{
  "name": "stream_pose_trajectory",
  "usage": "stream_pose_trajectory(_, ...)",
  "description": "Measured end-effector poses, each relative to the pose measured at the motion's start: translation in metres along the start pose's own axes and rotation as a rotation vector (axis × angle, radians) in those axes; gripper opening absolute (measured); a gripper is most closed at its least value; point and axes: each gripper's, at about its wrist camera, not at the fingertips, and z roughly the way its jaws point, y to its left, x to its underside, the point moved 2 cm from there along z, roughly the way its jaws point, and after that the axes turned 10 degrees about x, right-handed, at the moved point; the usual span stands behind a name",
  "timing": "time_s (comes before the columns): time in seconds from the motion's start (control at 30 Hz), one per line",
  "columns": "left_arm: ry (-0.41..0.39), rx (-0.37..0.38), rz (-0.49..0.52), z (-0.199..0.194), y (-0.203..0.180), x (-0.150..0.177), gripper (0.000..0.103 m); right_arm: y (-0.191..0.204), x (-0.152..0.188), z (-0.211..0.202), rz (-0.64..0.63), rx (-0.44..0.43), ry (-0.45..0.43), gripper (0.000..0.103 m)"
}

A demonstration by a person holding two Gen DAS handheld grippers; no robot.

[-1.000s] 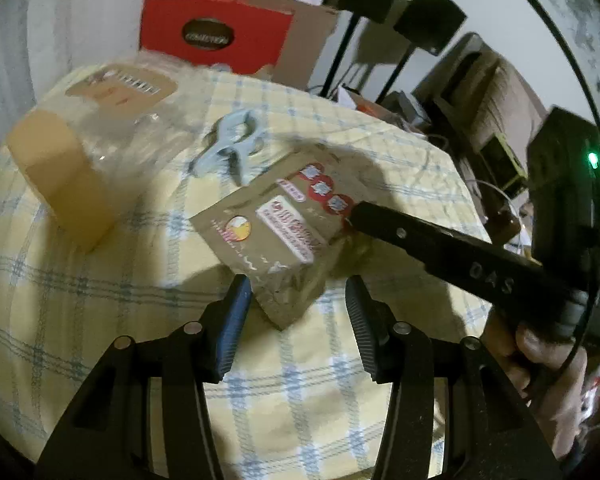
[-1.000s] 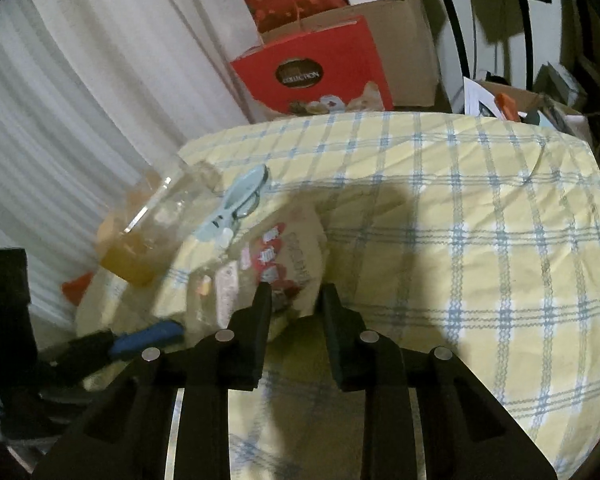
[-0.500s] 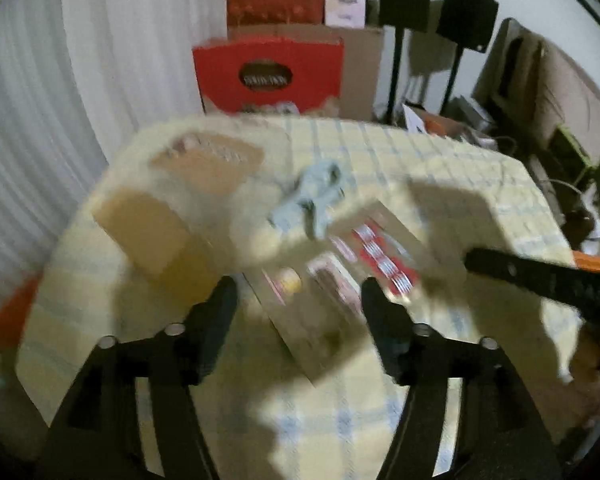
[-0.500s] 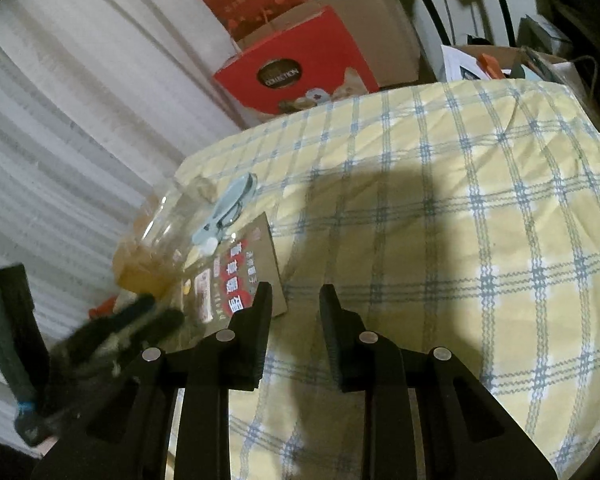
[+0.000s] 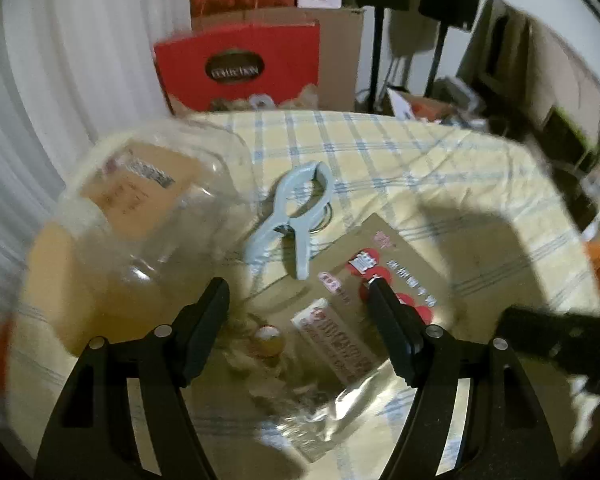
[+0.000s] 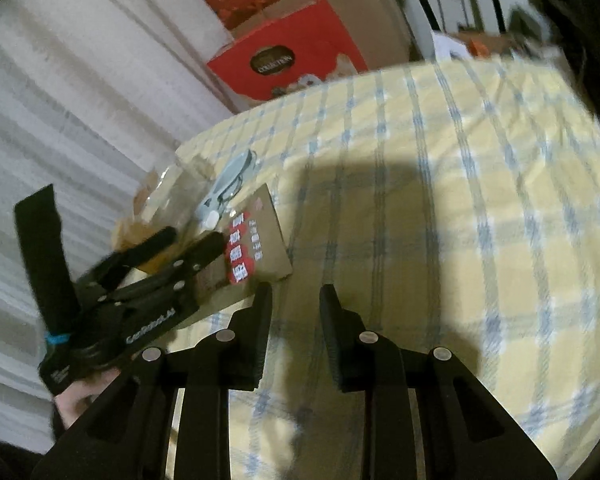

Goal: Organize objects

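A brown snack packet (image 5: 364, 280) with red labels lies flat on the yellow checked tablecloth (image 5: 440, 168). My left gripper (image 5: 297, 284) hovers over it, open wide, pads apart from it. A pale blue clamp (image 5: 296, 216) lies just beyond the packet. To the left, a clear plastic jar (image 5: 140, 208) with a yellow lid lies on its side. My right gripper (image 6: 296, 292) is narrowly open with nothing between its fingers, to the right of the packet (image 6: 260, 236). From the right wrist, the left gripper (image 6: 172, 252) shows above the packet's near end.
Behind the table stand a red gift box (image 5: 240, 68) and stacked cardboard boxes (image 5: 340, 40). A white curtain (image 6: 60, 100) hangs on the left. Speaker stands (image 5: 376, 40) and a sofa (image 5: 540, 80) are at the back right. A hand (image 6: 80, 396) holds the left gripper.
My left gripper has opened wider and swung left, so the jar and clamp now sit closer ahead. My right gripper has drawn back off the packet to the right.
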Motion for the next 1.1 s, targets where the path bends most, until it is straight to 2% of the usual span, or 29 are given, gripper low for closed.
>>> stream_pose_trajectory(0.07, 0.014, 0.038, -0.034, 0.001, 0.006, 0.0, 0.069, -0.003, 0.003, 0.003, 0.052, -0.062, 0.026, 0.025)
stream_pose_trajectory(0.13, 0.024, 0.042, -0.018, 0.001, 0.006, -0.001, 0.069, -0.002, 0.002, 0.004, 0.065, -0.087, 0.042, 0.026)
stream_pose_trajectory(0.4, 0.102, 0.076, -0.007, -0.005, -0.003, 0.004, 0.069, 0.0, 0.001, 0.002, 0.07, -0.09, 0.044, 0.026)
stream_pose_trajectory(0.53, 0.153, 0.133, 0.035, -0.01, -0.025, 0.013, 0.069, -0.005, -0.001, 0.002, 0.091, -0.089, 0.042, 0.026)
stream_pose_trajectory(0.6, 0.168, 0.17, 0.02, -0.013, -0.029, 0.012, 0.066, -0.01, -0.002, 0.0, 0.108, -0.091, 0.043, 0.027)
stream_pose_trajectory(0.63, 0.147, 0.168, -0.008, -0.019, -0.026, 0.008, 0.065, -0.014, -0.002, -0.001, 0.118, -0.096, 0.044, 0.027)
stream_pose_trajectory(0.73, 0.061, 0.032, -0.003, -0.028, -0.019, -0.005, 0.064, -0.022, -0.002, -0.005, 0.149, -0.104, 0.048, 0.029)
stream_pose_trajectory(0.77, 0.069, 0.018, -0.002, -0.025, -0.017, -0.008, 0.065, -0.025, -0.002, -0.007, 0.157, -0.099, 0.045, 0.03)
stream_pose_trajectory(0.83, 0.098, 0.061, -0.028, -0.017, -0.012, -0.01, 0.063, -0.028, -0.003, -0.01, 0.166, -0.101, 0.04, 0.031)
stream_pose_trajectory(0.87, 0.107, 0.087, -0.045, -0.013, -0.01, -0.01, 0.062, -0.029, -0.003, -0.012, 0.171, -0.107, 0.037, 0.031)
stream_pose_trajectory(0.9, 0.121, 0.109, -0.062, -0.008, -0.008, -0.009, 0.049, -0.03, -0.004, -0.013, 0.175, -0.113, 0.035, 0.032)
stream_pose_trajectory(0.93, 0.135, 0.129, -0.073, -0.004, -0.007, -0.008, 0.045, -0.031, -0.004, -0.014, 0.177, -0.117, 0.033, 0.035)
stream_pose_trajectory(0.97, 0.119, 0.137, -0.073, -0.006, -0.008, -0.006, 0.036, -0.031, -0.004, -0.015, 0.176, -0.12, 0.034, 0.036)
stream_pose_trajectory(1.1, 0.136, 0.209, -0.146, -0.009, 0.003, -0.007, 0.038, -0.031, -0.003, -0.014, 0.168, -0.119, 0.054, 0.044)
